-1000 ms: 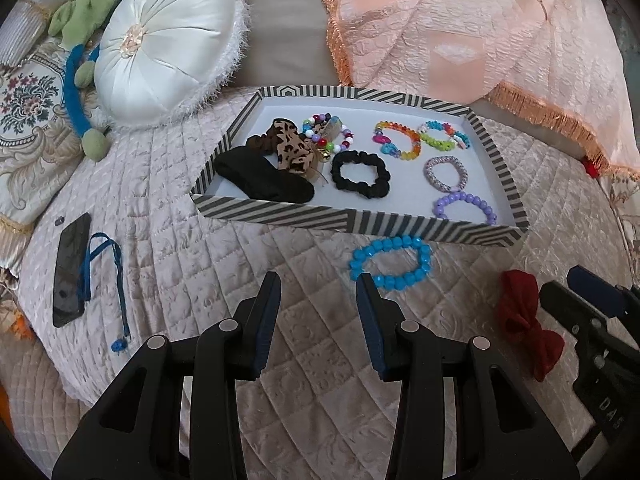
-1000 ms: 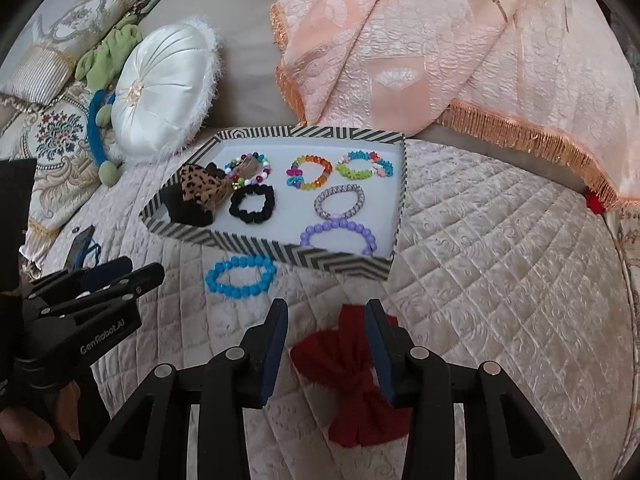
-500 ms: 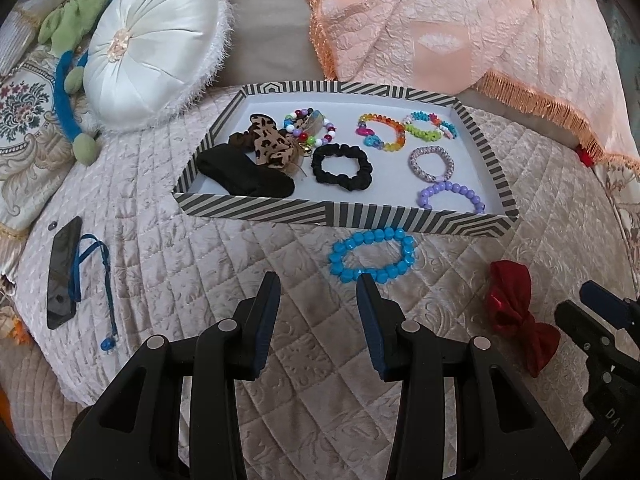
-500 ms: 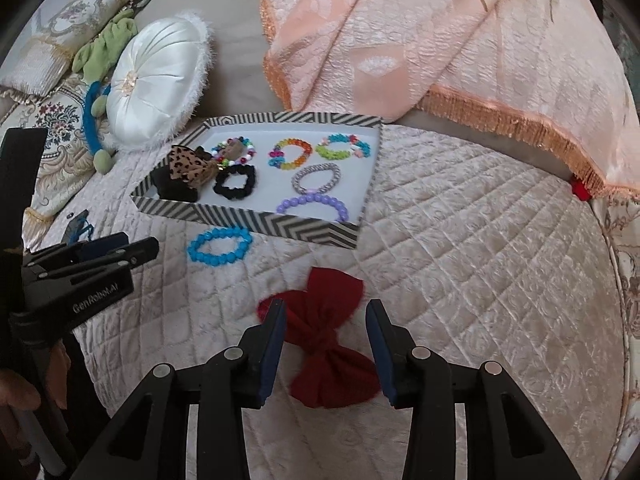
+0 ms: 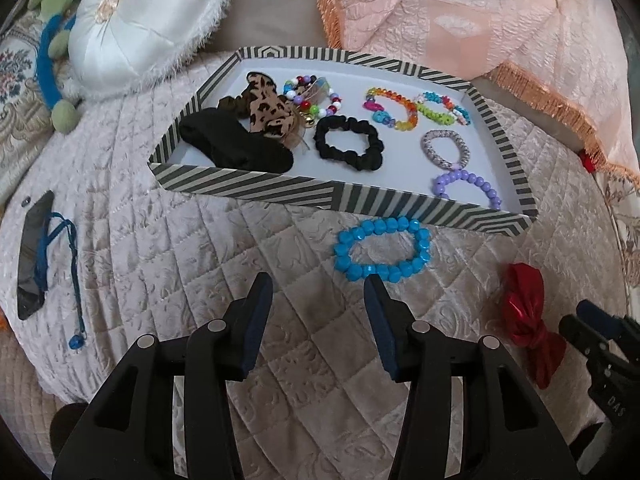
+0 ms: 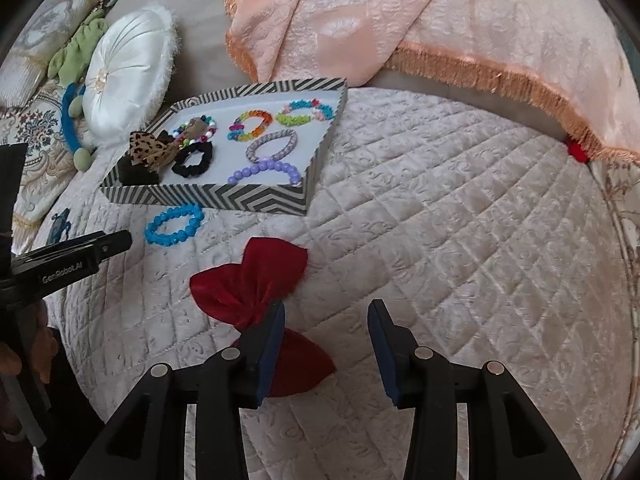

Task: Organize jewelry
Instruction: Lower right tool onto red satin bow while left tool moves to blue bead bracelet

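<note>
A striped tray (image 5: 256,188) (image 6: 208,197) on the quilted bed holds several bracelets, a black scrunchie (image 5: 348,143) and dark and leopard hair pieces. A blue bead bracelet (image 5: 383,254) (image 6: 174,224) lies on the quilt just in front of the tray. A red bow (image 6: 256,284) (image 5: 528,324) lies nearer, to the right. My left gripper (image 5: 318,292) is open and empty, just short of the blue bracelet. My right gripper (image 6: 326,316) is open and empty, its left finger over the bow's middle.
A white round cushion (image 5: 144,20) and green and blue soft items lie behind the tray on the left. A peach fringed cloth (image 6: 420,20) hangs behind it. A dark phone (image 5: 34,256) with a blue cord lies on the quilt at far left.
My left gripper has moved closer to the blue bracelet and the tray. My right gripper has shifted right, so the bow now sits left of its centre. Both stayed open.
</note>
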Demonstrator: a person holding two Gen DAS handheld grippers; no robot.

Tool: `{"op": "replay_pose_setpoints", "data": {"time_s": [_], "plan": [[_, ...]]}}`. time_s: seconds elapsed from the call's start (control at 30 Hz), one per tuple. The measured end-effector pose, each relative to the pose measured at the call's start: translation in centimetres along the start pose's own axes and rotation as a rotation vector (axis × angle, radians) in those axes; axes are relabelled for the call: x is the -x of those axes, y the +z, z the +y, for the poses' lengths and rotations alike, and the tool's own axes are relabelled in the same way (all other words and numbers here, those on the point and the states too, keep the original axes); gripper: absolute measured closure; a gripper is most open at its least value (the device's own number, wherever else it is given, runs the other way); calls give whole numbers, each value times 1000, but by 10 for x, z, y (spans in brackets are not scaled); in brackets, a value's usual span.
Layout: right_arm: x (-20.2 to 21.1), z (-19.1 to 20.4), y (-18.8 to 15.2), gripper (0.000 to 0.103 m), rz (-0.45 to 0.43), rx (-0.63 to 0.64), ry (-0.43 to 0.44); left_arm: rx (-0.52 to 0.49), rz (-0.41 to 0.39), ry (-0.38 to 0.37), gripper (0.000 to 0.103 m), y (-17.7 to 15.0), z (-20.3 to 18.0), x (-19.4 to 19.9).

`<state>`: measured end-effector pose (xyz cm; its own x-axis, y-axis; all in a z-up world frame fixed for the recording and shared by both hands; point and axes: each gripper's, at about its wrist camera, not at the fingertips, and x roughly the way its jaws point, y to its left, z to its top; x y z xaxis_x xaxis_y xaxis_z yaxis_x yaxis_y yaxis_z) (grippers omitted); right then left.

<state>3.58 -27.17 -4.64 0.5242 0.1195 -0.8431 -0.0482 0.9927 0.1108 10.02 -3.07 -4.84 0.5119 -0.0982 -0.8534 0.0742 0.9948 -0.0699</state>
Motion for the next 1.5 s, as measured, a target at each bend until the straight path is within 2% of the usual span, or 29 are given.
{"op": "replay_pose_setpoints", "data": {"time_s": [0.13, 0.2, 0.43, 0.77, 1.07, 1.37, 1.4, 1.43, 1.47, 1.5], "plan": [[-4, 10, -1, 57, -2, 23, 76, 19, 33, -16, 54, 3, 4, -10], [-9, 17, -2, 54, 9, 48, 86, 26, 42, -22, 51, 4, 6, -14], [-22, 27, -5, 53, 30, 103, 74, 28, 53, -13, 50, 10, 3, -27], [-31, 25, -5, 53, 18, 101, 74, 26, 47, 2, 49, 20, -3, -36], [-32, 21, -5, 53, 8, 71, 98, 42, 59, -45, 49, 24, -3, -39], [-32, 21, -4, 53, 1, 78, 104, 17, 59, -13, 49, 29, -12, -48], [-31, 22, -4, 61, 0, 85, 97, 9, 53, -13, 50, 29, -13, -48], [-32, 23, -4, 71, 1, 93, 92, -3, 40, -15, 64, 28, -14, -48], [-31, 23, -5, 72, 1, 100, 86, -13, 32, -6, 79, 28, -14, -49], [-31, 24, -5, 76, -3, 106, 86, -17, 26, -10, 86, 28, -13, -48]]}}
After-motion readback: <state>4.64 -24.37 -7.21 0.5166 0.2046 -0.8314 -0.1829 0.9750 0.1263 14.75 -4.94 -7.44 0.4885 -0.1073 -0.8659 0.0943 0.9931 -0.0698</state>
